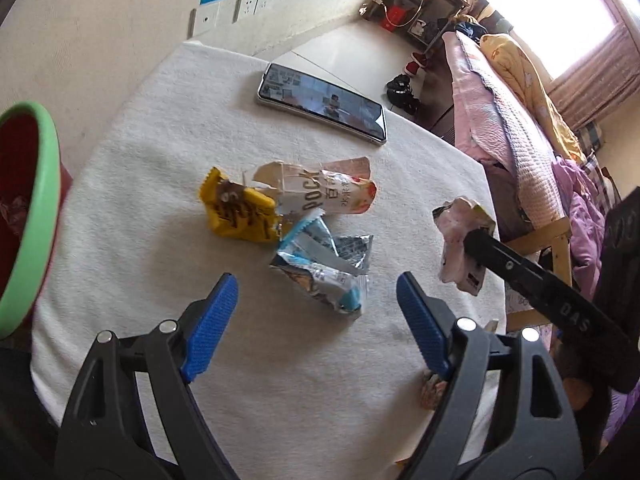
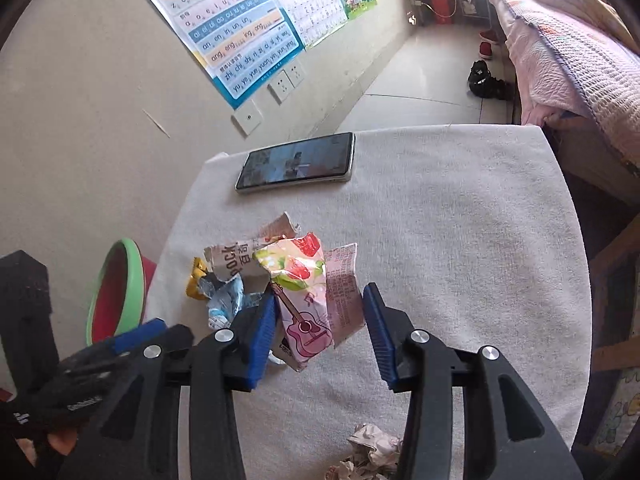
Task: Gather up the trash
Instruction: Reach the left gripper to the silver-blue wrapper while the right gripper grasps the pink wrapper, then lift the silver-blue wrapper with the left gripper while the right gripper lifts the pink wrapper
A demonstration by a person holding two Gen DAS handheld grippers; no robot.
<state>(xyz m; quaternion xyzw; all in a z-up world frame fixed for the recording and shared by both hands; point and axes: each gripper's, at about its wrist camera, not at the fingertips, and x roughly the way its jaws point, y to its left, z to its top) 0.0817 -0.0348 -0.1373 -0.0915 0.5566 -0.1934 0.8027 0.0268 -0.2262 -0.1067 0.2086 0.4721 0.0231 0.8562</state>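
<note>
A pile of wrappers lies mid-table: a yellow wrapper, a torn Pocky box and a silver-blue wrapper. My left gripper is open and empty just in front of the silver-blue wrapper. My right gripper is open, its jaws on either side of a pink strawberry wrapper that leans against the left pad. That wrapper and a right finger show in the left wrist view. A red bin with a green rim stands left of the table; it also shows in the right wrist view.
A phone lies at the table's far side, also in the right wrist view. Crumpled paper lies near the front edge. A bed stands to the right. A wall with posters is behind.
</note>
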